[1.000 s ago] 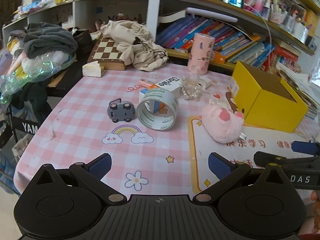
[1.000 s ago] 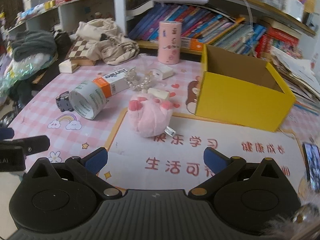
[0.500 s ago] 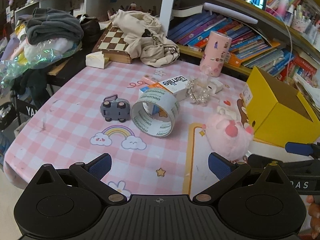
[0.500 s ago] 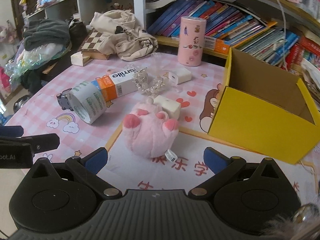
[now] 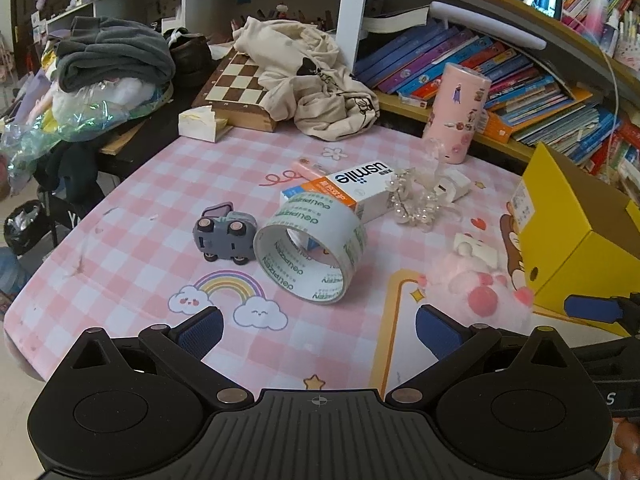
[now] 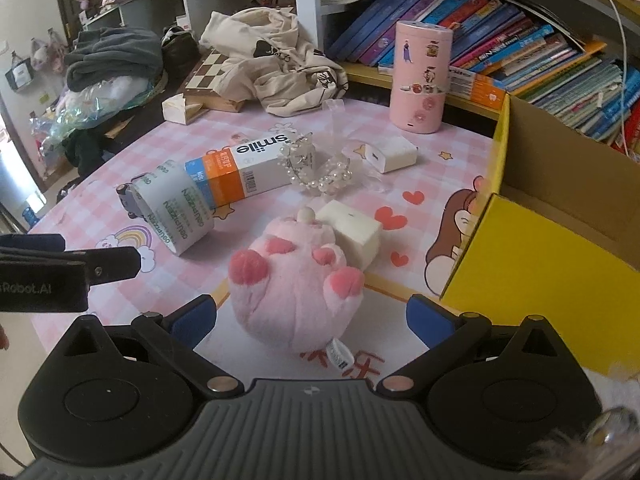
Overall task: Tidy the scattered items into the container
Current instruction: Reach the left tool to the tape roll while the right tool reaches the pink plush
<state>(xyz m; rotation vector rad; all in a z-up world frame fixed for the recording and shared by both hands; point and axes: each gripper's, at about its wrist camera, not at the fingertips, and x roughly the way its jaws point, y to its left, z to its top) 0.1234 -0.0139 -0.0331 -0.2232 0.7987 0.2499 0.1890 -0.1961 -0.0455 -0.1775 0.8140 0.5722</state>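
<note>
Pink plush toy [image 6: 294, 288] lies on the table [image 6: 424, 184] between the right tool's [image 6: 310, 314] spread fingers; left tool [image 5: 318, 326] also spread, empty.

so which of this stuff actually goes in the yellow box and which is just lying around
For the job:
yellow box
pink plush
tape roll
toy car
usmile carton
bead bracelet
charger
white block

Just lying about:
chessboard
beige bag
pink canister
books
grey clothes
</note>
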